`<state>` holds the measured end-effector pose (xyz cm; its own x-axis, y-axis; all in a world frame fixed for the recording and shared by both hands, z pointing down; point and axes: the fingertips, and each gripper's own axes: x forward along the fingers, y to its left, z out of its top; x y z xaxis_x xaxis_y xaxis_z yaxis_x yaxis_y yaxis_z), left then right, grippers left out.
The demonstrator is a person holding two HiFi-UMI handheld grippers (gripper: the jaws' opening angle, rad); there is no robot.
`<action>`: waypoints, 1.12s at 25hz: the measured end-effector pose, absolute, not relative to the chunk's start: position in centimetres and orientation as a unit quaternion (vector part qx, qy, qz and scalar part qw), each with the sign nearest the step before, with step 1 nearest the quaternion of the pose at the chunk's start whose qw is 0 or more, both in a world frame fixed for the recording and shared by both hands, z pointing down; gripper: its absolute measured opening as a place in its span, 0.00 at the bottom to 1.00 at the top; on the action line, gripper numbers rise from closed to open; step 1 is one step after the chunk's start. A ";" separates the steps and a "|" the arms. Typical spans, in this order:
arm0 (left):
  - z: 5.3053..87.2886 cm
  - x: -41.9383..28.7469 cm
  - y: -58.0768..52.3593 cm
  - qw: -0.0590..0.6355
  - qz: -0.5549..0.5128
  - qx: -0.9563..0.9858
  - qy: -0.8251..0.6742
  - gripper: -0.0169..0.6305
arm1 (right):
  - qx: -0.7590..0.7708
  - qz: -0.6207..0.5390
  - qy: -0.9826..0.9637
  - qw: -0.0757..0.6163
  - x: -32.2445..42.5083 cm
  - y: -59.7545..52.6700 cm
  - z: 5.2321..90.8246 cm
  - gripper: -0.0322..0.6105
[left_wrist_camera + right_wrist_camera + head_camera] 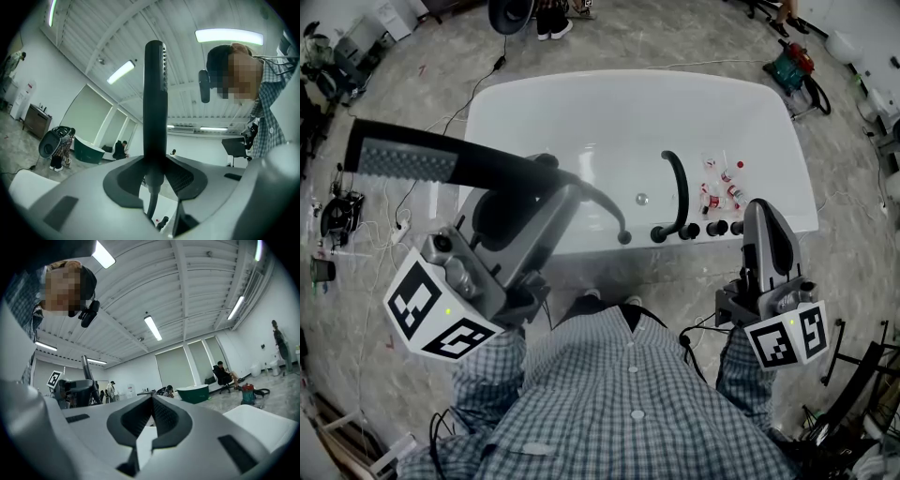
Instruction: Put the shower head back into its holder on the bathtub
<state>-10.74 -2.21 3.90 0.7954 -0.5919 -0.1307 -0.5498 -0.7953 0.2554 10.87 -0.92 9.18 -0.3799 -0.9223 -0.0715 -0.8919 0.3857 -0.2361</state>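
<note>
The black shower head has a flat rectangular spray face and sticks out to the left above the floor. Its handle stands upright between the jaws of my left gripper, which is shut on it. The black hose runs from the handle down to a fitting on the near rim of the white bathtub. A curved black faucet and black knobs stand on the same rim. My right gripper hovers over the rim's right end, shut and empty, its tips meeting.
Small red and white bottles lie inside the tub near a round drain. A red machine stands on the floor at the far right, cables trail at the left, and a person's feet show beyond the tub.
</note>
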 end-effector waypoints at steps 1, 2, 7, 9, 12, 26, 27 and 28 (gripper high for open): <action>3.9 -10.8 -2.2 0.103 -0.102 0.942 -0.304 0.24 | -0.551 -0.082 0.824 0.097 11.1 -0.9 9.3 0.07; 3.9 -10.8 -2.2 0.102 -0.103 0.941 -0.305 0.24 | -0.553 -0.084 0.823 0.097 11.2 -0.9 9.3 0.07; 3.7 -10.7 -2.1 0.094 -0.105 0.941 -0.306 0.24 | -0.556 -0.088 0.823 0.081 11.5 -0.8 9.8 0.07; 3.9 -10.9 -2.0 0.093 -0.107 0.941 -0.307 0.24 | -0.556 -0.089 0.822 0.081 11.2 -0.8 10.0 0.07; 4.5 -11.4 -1.9 0.095 -0.103 0.941 -0.308 0.24 | -0.556 -0.092 0.822 0.082 10.6 -0.7 10.4 0.07; 6.3 -10.4 -1.8 0.086 -0.065 0.945 -0.308 0.24 | -0.540 -0.080 0.836 0.049 8.5 -0.6 11.2 0.07; 6.5 -10.2 -1.6 0.084 -0.059 0.946 -0.307 0.24 | -0.541 -0.081 0.836 0.049 8.6 -0.5 11.4 0.07; 6.8 -9.9 -1.4 0.081 -0.054 0.947 -0.305 0.24 | -0.542 -0.083 0.835 0.050 8.7 -0.4 11.7 0.07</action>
